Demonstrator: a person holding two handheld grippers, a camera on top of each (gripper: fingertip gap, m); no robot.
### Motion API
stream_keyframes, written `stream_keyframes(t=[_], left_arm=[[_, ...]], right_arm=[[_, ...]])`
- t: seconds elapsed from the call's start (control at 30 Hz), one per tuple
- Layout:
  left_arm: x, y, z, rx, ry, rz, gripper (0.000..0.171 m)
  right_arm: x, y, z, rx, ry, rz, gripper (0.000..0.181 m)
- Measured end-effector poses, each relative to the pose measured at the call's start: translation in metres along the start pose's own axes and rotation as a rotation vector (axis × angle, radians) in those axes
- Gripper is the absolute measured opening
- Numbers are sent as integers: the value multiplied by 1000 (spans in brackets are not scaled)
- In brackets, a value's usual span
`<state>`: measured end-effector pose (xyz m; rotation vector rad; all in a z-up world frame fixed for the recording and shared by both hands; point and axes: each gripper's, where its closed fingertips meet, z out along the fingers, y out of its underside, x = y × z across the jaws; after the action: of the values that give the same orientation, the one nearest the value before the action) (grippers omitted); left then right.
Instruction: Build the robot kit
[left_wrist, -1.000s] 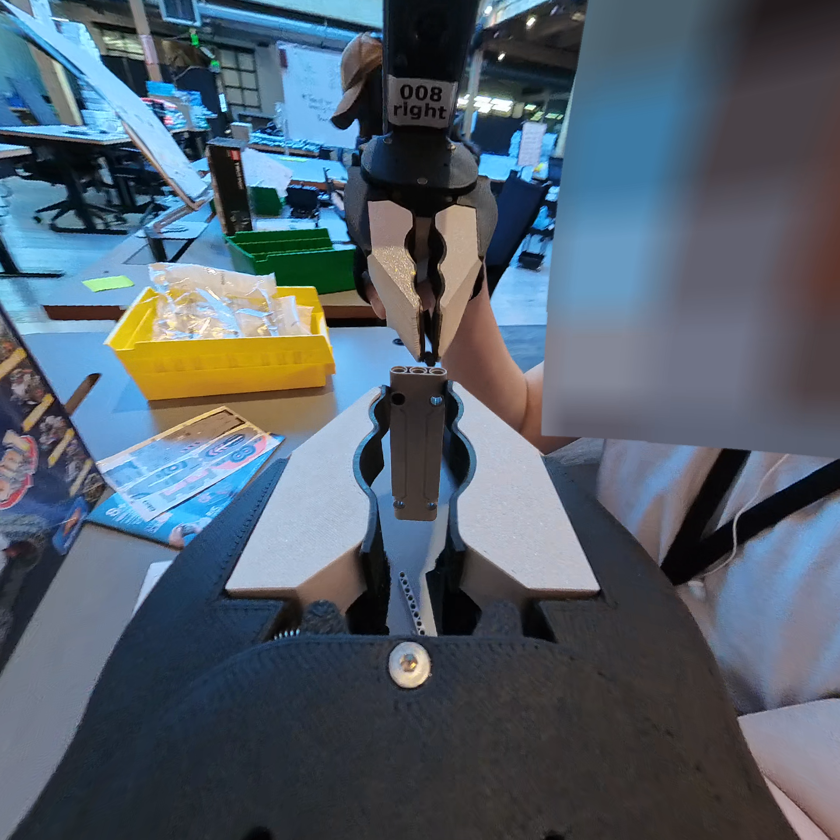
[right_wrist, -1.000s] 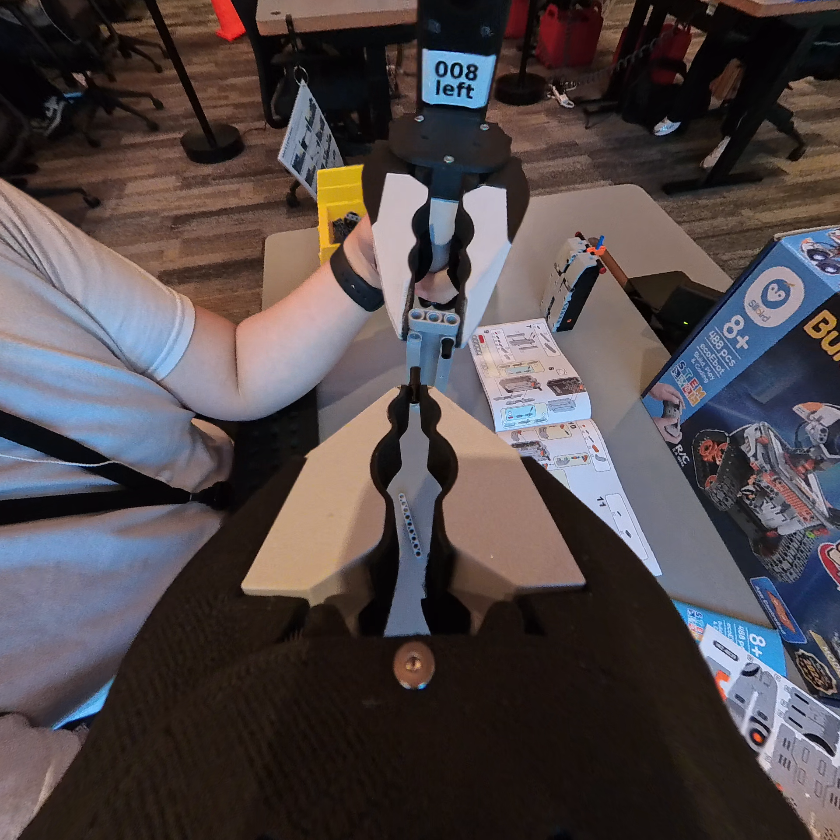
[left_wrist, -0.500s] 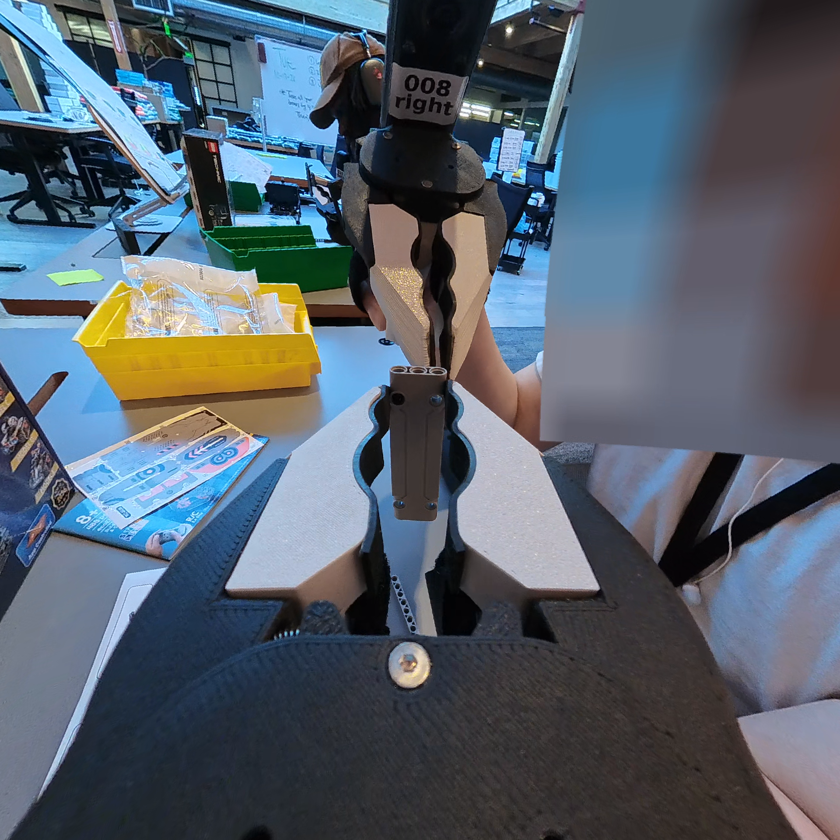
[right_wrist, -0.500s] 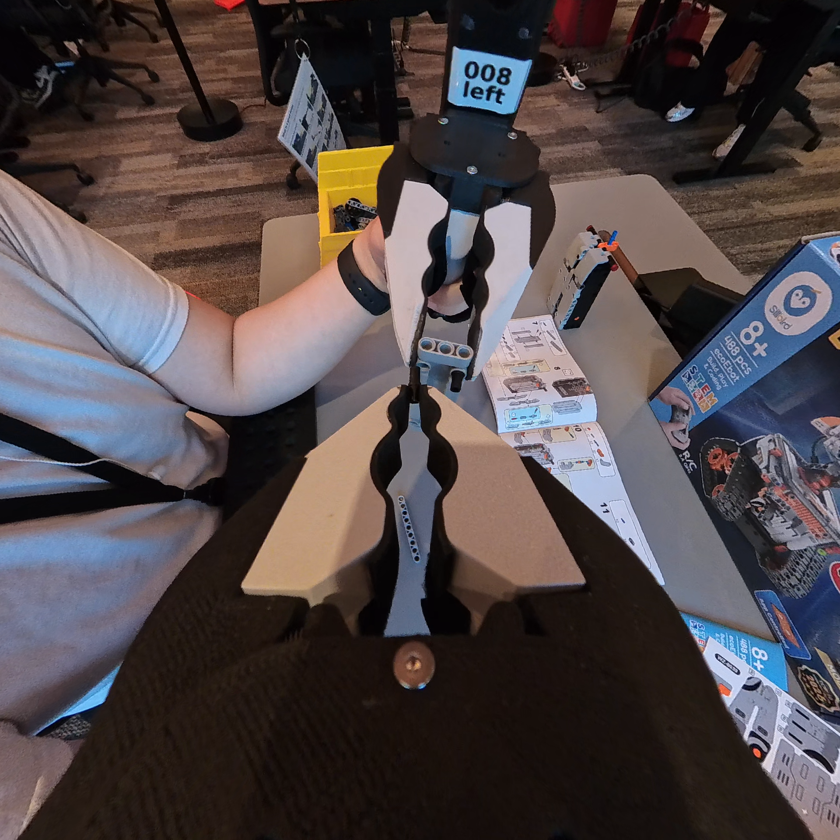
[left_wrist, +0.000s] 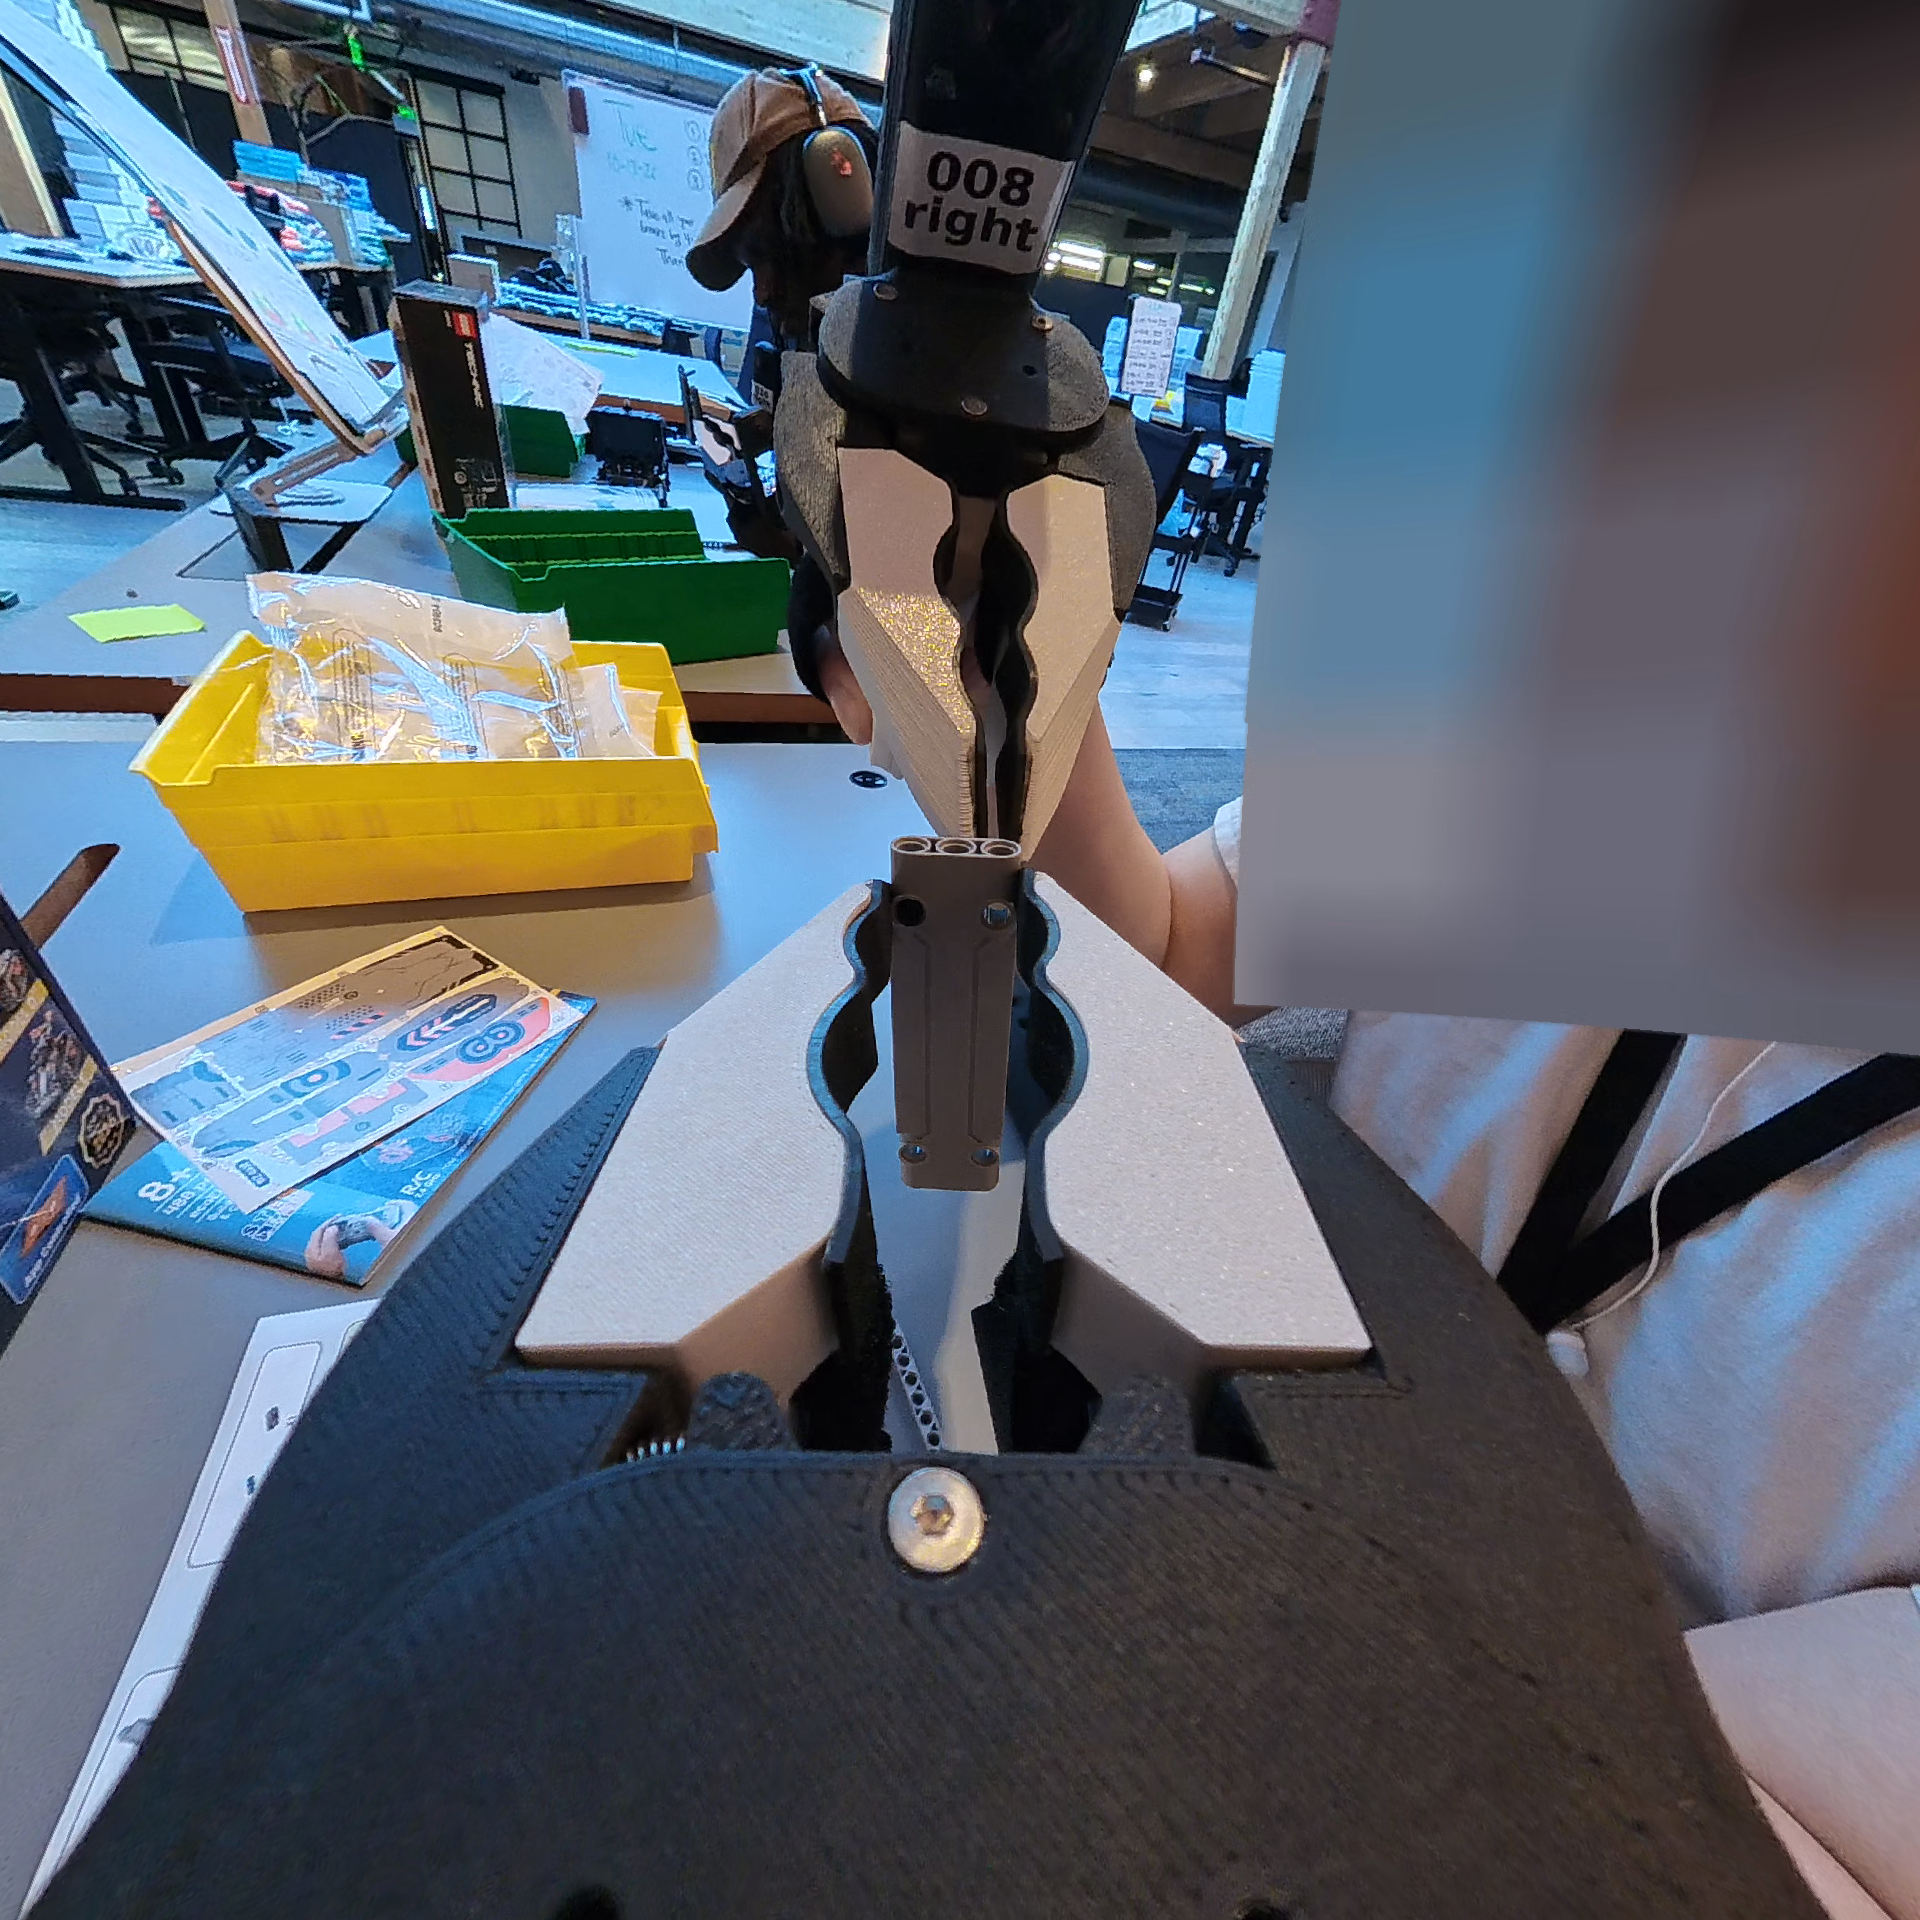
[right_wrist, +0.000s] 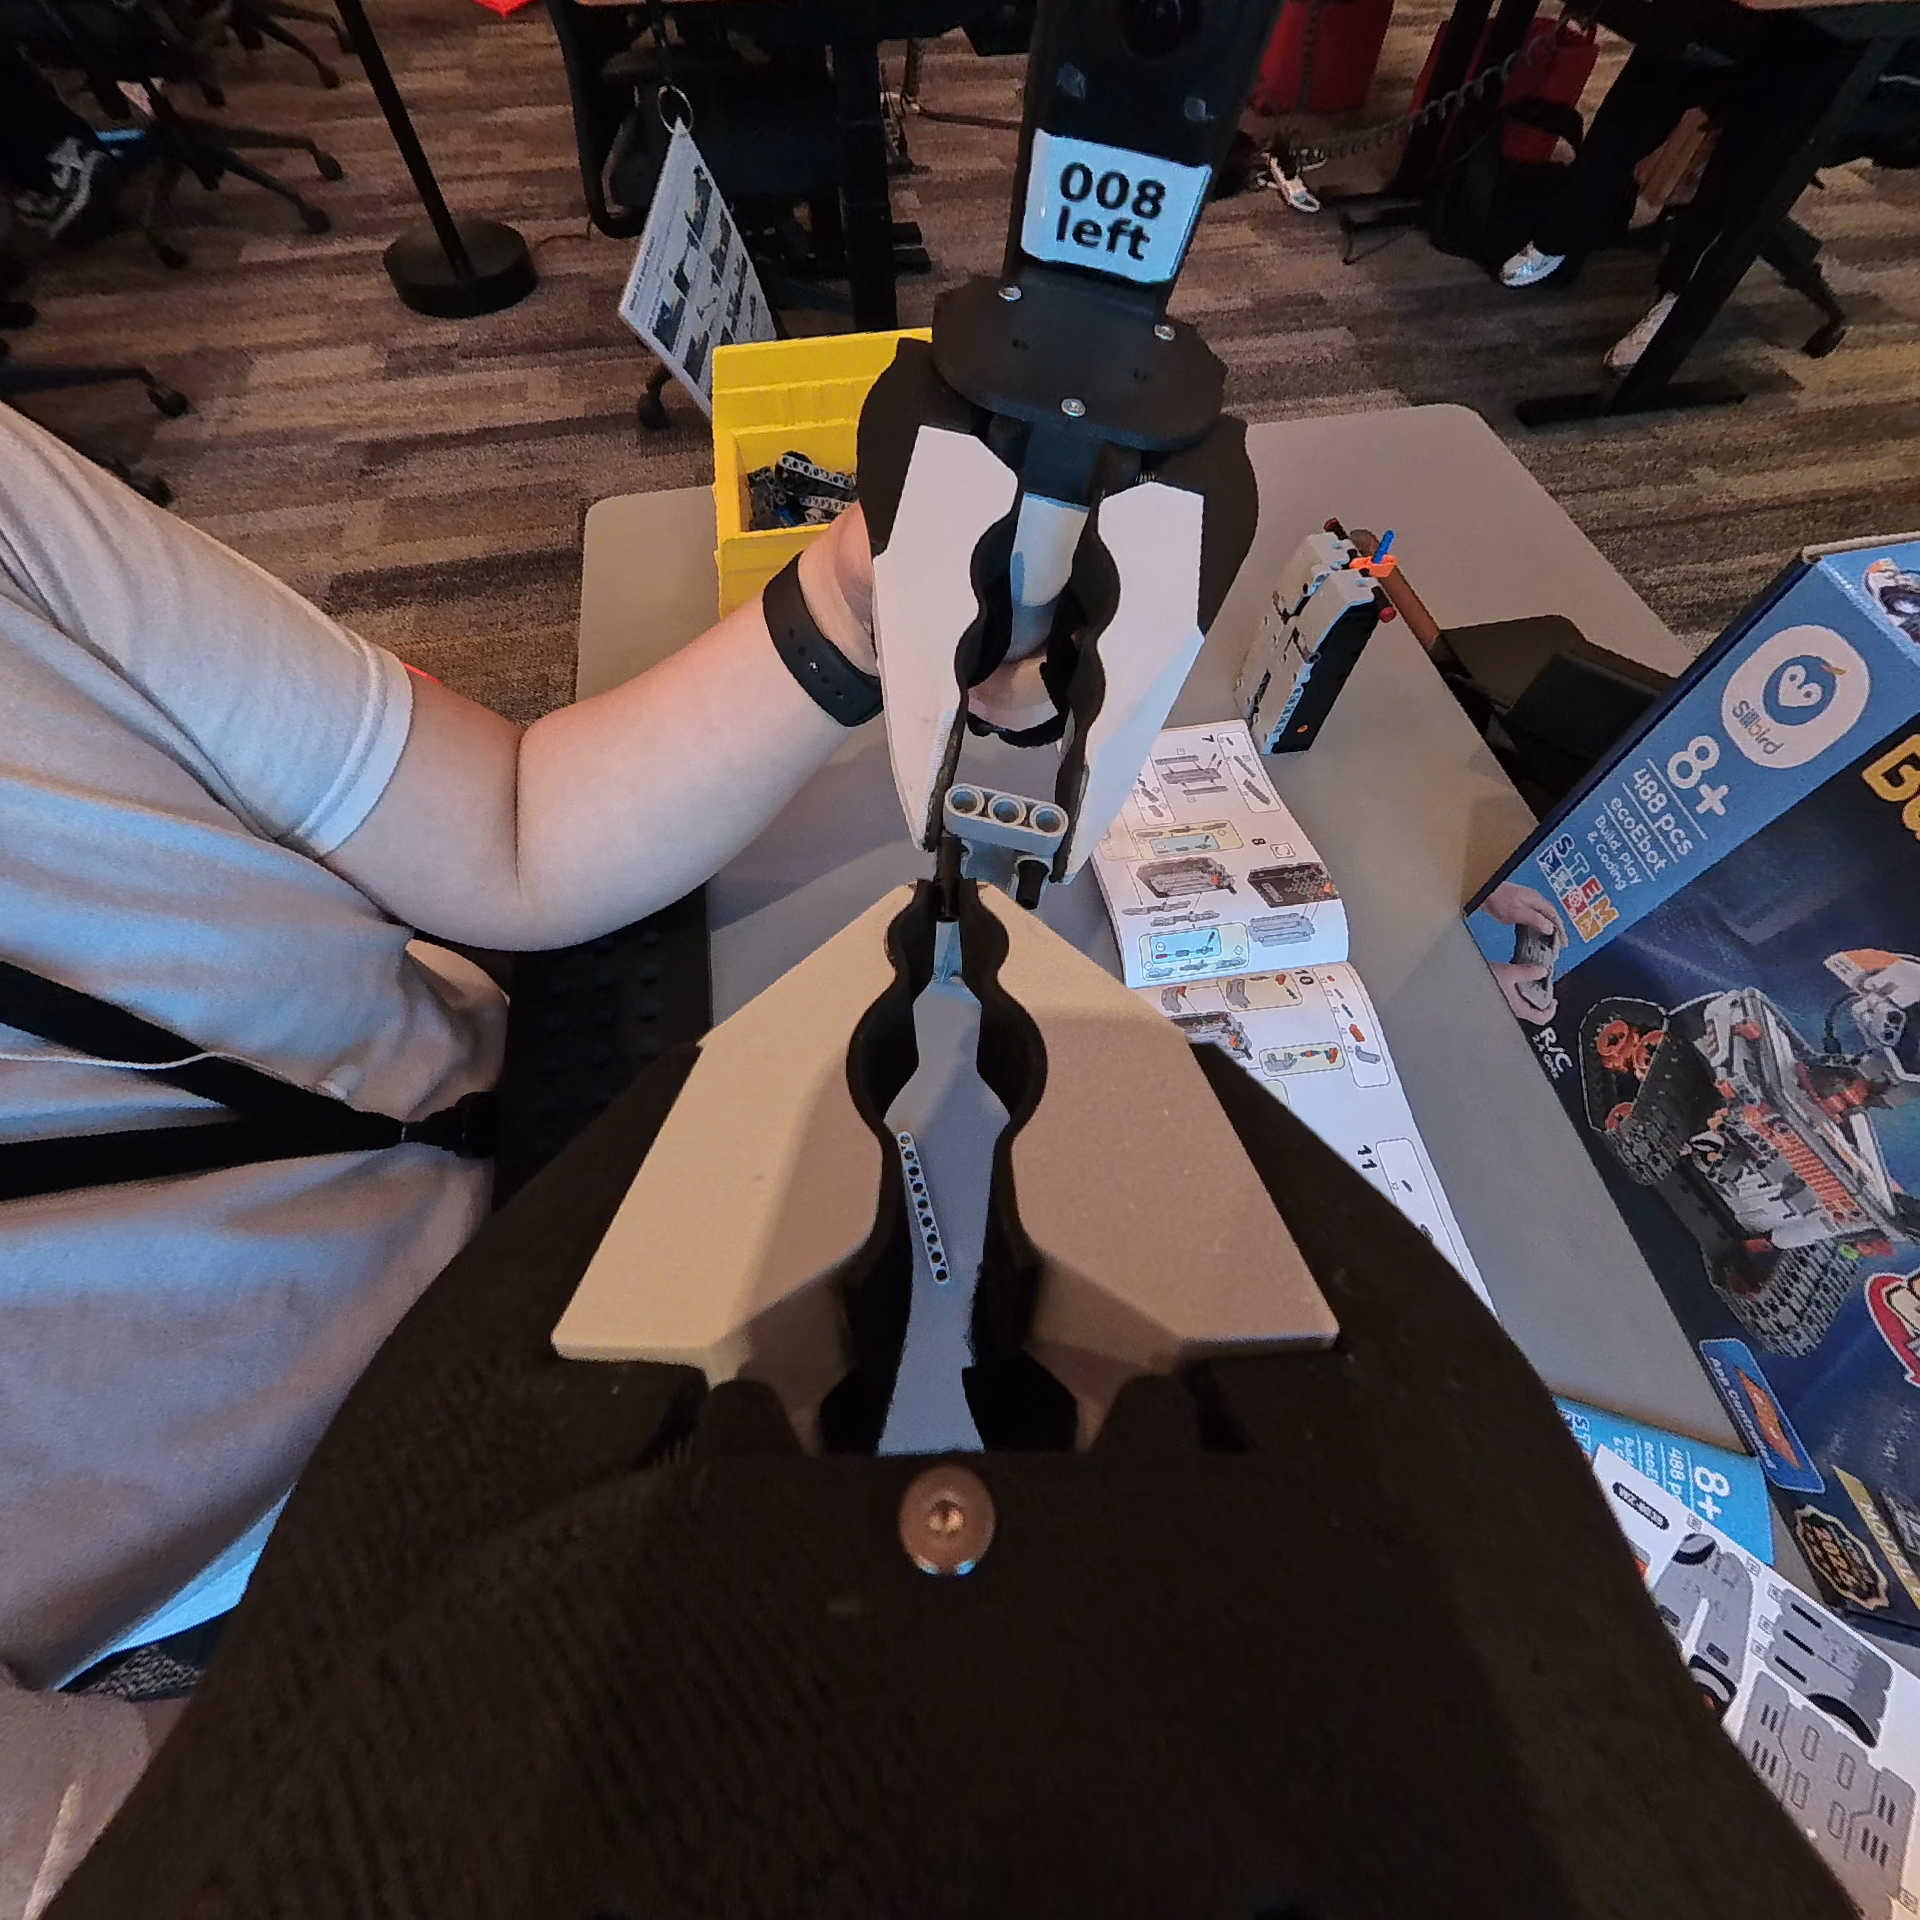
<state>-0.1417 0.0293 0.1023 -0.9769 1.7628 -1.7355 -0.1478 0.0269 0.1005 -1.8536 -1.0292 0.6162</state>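
Left wrist view: tongs (left_wrist: 951, 914) clamp grey block (left_wrist: 949, 1013).

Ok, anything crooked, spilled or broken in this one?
Nothing stands out. The left gripper clamps the grey block squarely, and the right gripper pinches a small black pin at the block's end. The booklet lies flat and the yellow bin sits upright.

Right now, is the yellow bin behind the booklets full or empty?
Partly full: the yellow bin holds clear plastic bags that rise above its rim. What lies beneath them cannot be told.
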Motion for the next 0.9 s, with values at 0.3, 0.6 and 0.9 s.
stream_keyframes(t=[0.3,0.6,0.9], left_arm=[[-1,0,-3,4,-14,-1,21],[-6,2,-4,0,-26,-19,21],[-14,-6,-12,5,-144,2,22]], right_arm=[[1,1,3,-5,-4,1,4],[7,2,6,-20,28,5,3],[18,-7,8,-28,192,-103,3]])
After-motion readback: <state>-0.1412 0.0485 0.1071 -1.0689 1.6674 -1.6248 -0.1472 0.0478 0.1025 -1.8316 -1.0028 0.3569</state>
